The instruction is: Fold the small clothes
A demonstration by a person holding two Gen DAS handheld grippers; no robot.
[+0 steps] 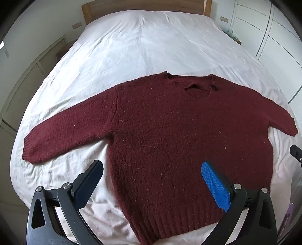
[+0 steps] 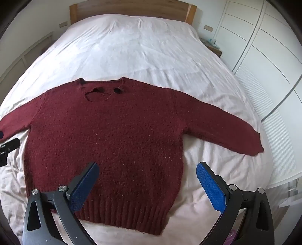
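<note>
A dark red knitted sweater (image 1: 169,135) lies flat and face up on the white bed sheet (image 1: 141,43), both sleeves spread out, ribbed hem nearest me. It also shows in the right wrist view (image 2: 113,132). My left gripper (image 1: 152,165) is open and empty, hovering above the sweater's lower left side near the hem. My right gripper (image 2: 147,167) is open and empty above the sweater's lower right side. Part of the right gripper shows at the right edge of the left wrist view (image 1: 296,153).
A wooden headboard (image 2: 132,9) stands at the far end of the bed. White wardrobe doors (image 2: 264,47) line the right side, with a small nightstand (image 2: 213,46) beside the bed. Panelled units (image 1: 24,84) run along the left.
</note>
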